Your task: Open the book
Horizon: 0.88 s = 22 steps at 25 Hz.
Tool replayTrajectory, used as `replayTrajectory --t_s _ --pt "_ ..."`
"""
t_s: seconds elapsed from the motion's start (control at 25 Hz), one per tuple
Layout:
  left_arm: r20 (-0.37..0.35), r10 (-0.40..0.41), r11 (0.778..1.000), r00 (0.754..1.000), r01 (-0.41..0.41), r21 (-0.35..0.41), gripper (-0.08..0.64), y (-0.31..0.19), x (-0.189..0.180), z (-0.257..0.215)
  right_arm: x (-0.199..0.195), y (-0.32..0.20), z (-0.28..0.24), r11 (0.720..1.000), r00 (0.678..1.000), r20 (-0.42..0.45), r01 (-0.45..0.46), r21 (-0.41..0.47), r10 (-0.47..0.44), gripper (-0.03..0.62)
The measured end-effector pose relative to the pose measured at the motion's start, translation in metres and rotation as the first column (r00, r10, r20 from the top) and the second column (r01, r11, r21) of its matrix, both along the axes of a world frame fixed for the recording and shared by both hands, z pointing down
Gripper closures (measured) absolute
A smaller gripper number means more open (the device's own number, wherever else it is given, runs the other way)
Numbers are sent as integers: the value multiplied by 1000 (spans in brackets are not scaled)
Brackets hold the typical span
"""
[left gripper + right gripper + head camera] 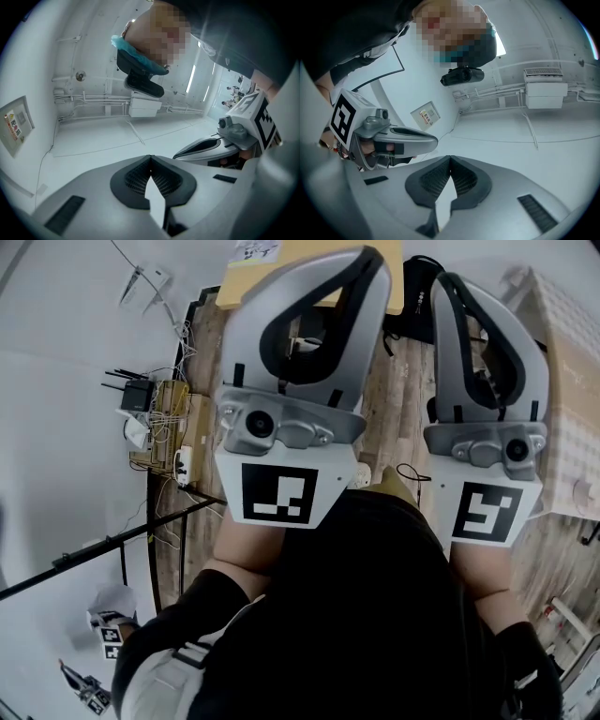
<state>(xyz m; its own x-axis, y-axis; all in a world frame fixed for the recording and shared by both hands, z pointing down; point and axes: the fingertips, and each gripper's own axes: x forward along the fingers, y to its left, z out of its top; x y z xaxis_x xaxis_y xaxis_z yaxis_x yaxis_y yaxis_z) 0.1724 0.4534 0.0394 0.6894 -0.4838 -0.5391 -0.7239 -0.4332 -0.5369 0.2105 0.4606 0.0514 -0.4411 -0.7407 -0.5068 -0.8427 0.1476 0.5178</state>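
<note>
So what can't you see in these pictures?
Book: in no view; both gripper views look upward.
Tan wooden tabletop: head view, cut by the top edge, partly behind the grey left tongs.
Small wall sign: left gripper view, print too small.
Plank floor: head view, mostly behind the grey right tongs and dark clothing.

There's a yellow tabletop (pixel 232 285) at the top over the wooden floor (pixel 398 409), and well off to its lower left sits a black router (pixel 139 392), antennas up, cables tangled round it. Further down on that side lies a white power strip (pixel 183 465), and a checkered cloth (pixel 572 381) shows far right of the tabletop.
</note>
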Motion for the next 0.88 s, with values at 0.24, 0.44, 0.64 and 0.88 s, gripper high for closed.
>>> replayTrajectory --t_s 0.24,0.44,0.64,0.88 --pt "15 -19 1000 1000 19 -4 551 -16 9 5 9 -12 6 1000 1000 9 18 -1 -18 563" --pt "3 -32 999 999 32 -10 552 -36 4 3 2 -30 5 999 999 11 39 -11 -39 563" --pt "3 -59 998 998 59 -4 551 -65 -10 12 -14 -56 14 998 998 14 64 2 -64 561" --pt "13 -96 995 995 96 -18 551 -124 -18 27 -24 -105 24 996 996 14 91 -10 -91 561"
